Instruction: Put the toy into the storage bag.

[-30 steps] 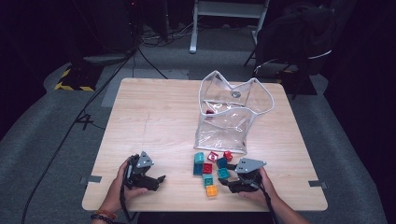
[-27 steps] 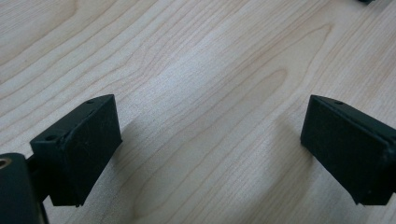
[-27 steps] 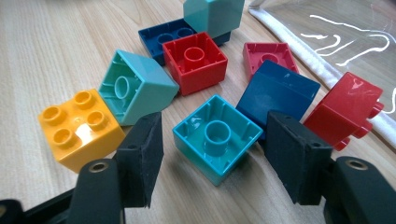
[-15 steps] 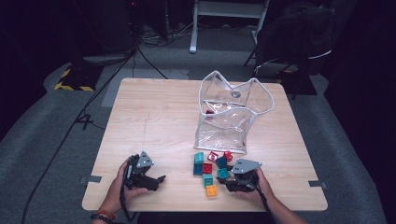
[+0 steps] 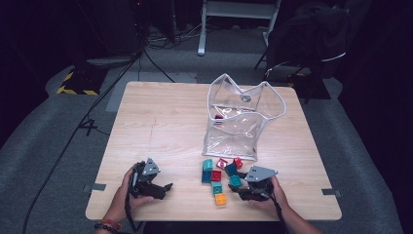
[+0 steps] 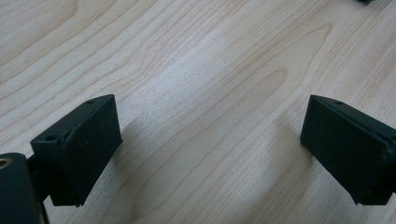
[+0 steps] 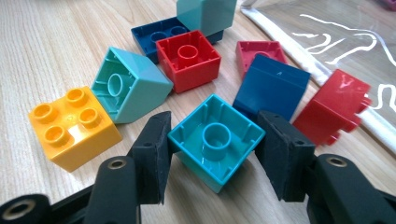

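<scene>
The table (image 5: 165,122) carries a clear bag (image 5: 241,122) toward its far right. Near the front edge, the right gripper (image 7: 212,154) has just closed on a teal brick (image 7: 215,140) among loose bricks; the left gripper (image 6: 210,140) gapes open over bare wood.

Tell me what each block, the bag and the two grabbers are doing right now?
Right gripper: shut on the teal block.
Teal block: upside down, hollow side up.
Left gripper: open, nothing between its jaws.
Yellow block: studs up, on the table.
Red block: upside down.
Clear bag: lying on the table, top open.
</scene>
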The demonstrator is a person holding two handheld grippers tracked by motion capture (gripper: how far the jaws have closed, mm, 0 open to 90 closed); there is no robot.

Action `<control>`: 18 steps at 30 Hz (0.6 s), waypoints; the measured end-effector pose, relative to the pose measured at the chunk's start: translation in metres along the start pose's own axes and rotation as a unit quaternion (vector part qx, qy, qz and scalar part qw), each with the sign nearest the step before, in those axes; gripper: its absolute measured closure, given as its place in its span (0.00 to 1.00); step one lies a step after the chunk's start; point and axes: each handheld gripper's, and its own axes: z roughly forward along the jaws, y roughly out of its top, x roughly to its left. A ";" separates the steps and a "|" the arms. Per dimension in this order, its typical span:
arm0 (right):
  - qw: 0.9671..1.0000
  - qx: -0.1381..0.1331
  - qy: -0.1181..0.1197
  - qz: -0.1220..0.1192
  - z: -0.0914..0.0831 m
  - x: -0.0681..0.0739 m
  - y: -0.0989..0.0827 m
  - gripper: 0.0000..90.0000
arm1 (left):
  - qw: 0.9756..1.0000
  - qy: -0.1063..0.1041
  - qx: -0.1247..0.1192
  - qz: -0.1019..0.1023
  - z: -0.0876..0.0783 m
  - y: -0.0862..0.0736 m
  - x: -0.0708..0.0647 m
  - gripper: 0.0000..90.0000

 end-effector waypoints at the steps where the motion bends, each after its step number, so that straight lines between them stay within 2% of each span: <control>1: 1.000 0.000 0.000 0.000 0.000 0.000 0.000 0.53 | 1.000 0.000 0.000 0.000 0.000 0.000 0.000 0.06; 9: 1.000 -0.012 -0.005 0.009 -0.016 -0.010 -0.004 0.53 | 1.000 -0.001 0.000 0.000 0.000 0.000 0.000 0.06; 18: 0.999 -0.026 -0.023 0.025 -0.033 -0.026 -0.005 0.53 | 1.000 -0.001 0.000 -0.001 0.000 0.000 0.000 0.06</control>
